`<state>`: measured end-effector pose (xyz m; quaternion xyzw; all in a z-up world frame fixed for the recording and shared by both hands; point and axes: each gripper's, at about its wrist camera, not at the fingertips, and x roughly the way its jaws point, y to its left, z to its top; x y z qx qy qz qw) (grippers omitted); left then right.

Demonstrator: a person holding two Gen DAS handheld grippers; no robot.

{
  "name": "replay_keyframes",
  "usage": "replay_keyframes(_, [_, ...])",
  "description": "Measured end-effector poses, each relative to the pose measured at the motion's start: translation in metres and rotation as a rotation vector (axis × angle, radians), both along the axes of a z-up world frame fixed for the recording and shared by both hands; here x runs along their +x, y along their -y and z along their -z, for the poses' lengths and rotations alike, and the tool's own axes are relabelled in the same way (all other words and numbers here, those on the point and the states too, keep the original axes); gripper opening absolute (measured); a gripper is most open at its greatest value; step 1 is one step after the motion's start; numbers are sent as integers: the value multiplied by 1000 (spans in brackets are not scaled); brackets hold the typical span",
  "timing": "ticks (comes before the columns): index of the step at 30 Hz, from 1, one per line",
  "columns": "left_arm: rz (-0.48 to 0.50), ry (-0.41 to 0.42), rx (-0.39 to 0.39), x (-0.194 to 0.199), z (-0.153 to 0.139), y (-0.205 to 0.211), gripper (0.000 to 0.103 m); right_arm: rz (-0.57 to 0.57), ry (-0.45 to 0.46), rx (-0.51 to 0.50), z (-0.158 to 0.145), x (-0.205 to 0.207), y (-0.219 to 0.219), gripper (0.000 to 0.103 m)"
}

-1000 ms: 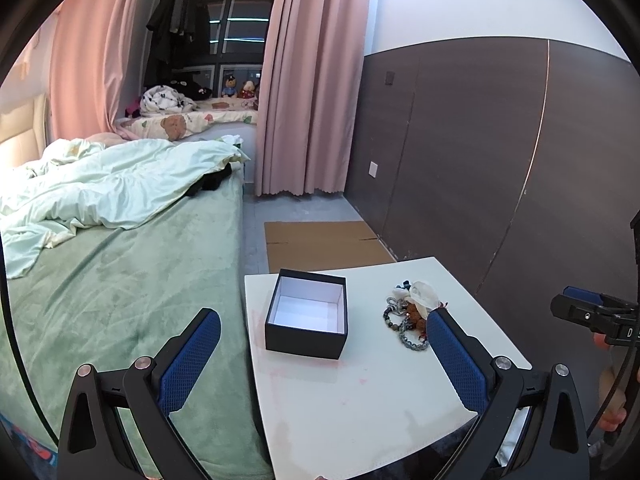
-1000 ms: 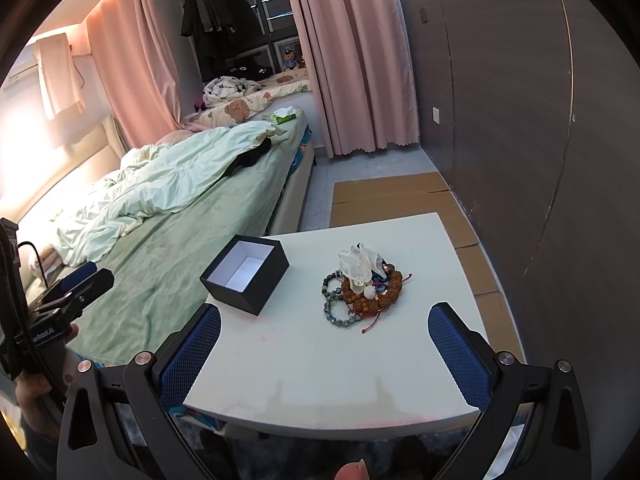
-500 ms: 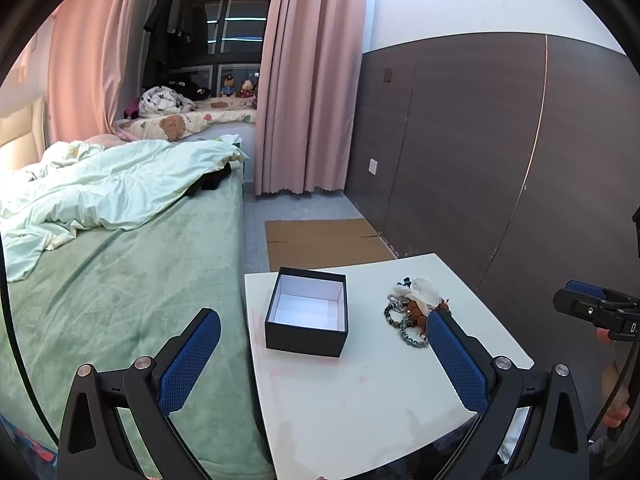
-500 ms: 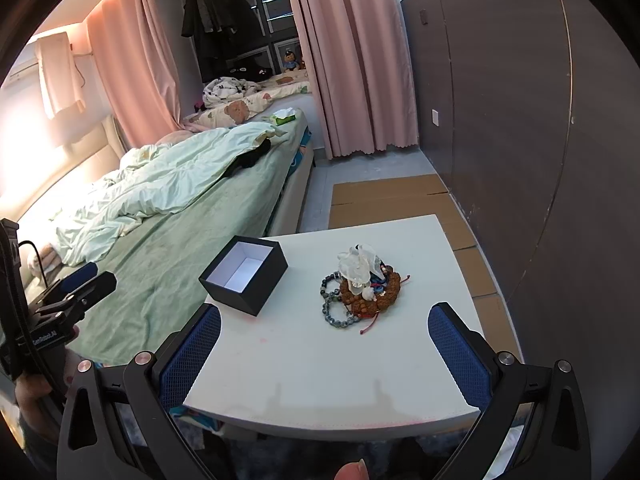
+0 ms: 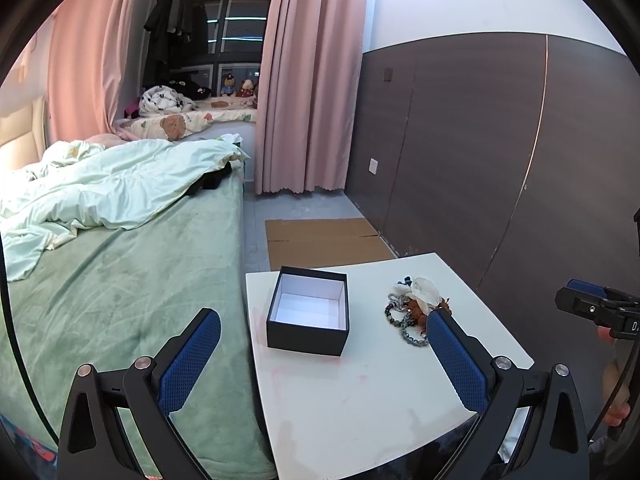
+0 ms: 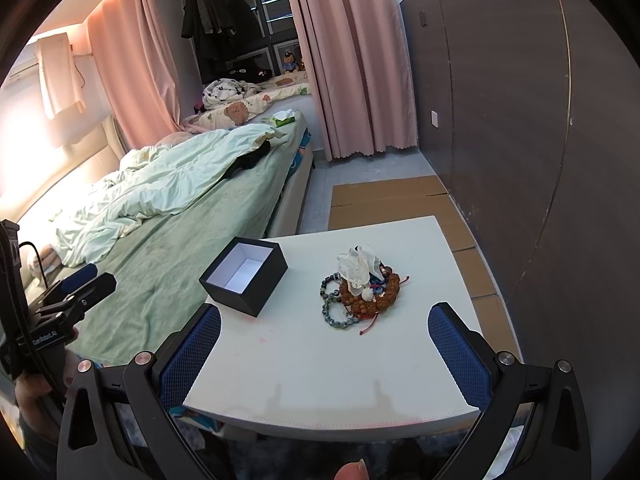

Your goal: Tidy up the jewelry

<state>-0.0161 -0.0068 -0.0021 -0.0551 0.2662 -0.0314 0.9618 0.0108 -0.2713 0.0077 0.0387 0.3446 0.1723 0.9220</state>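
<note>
A small white desk (image 6: pixel 344 364) stands in a bedroom, its top smooth and faintly smudged with pink near the middle. Both tools hang above its near edge, empty and spread wide: the left tool (image 5: pixel 320 364) has its blue-padded fingers (image 5: pixel 188 364) far apart, and the right tool (image 6: pixel 324 356) is parted just as widely. Ahead of the left tool, between its fingers, sits an open black box (image 5: pixel 308 316) with a white, empty inside, set toward the desk's edge by the bed. The jewelry (image 6: pixel 362 290), a heap of brown bead bracelets, dark bead strings, a red cord and a pale translucent piece on top, lies ahead of the right tool between its fingers, beside the box but apart from it; from the left wrist view the heap (image 5: pixel 414 308) sits just beyond the left tool's right finger, which hides part of it. To the left of the desk, touching or just beside it, is a bed (image 5: pixel 120 292) with a green sheet and a rumpled pale duvet (image 5: pixel 108 192). Flattened cardboard (image 6: pixel 384 200) lies on the floor beyond the desk. Pink curtains (image 5: pixel 308 92) hang at the far end, dark wood panelling (image 6: pixel 520 140) lines the wall to the right, and soft toys (image 5: pixel 238 86) sit on a window ledge with dark clothes (image 6: pixel 212 20) hanging above.
</note>
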Motion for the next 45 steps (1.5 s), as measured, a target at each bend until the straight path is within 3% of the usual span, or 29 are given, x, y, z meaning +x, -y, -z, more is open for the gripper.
replay_keyframes(12, [3,-30,-44,15,3,-2,103,2,-7,16,-3,3,4,103])
replay_keyframes(25, [102,-99,-82,69,22,32,98,114,-166,199,35,64,49,98])
replay_keyframes(27, [123,-117,-98,79,27,39,93,125,-199,247,44,73,54,85])
replay_keyframes(29, [134,-138,-104,89,32,47,89,136,-248,303,57,85,57,79])
replay_keyframes(32, [158,-172,-127,103,41,58,82,161,-299,354,76,100,59,76])
replay_keyframes(38, [238,-266,-181,139,61,80,66,204,-385,440,108,127,65,60])
replay_keyframes(45, [290,-318,-178,179,64,102,62,274,-479,541,139,151,70,47])
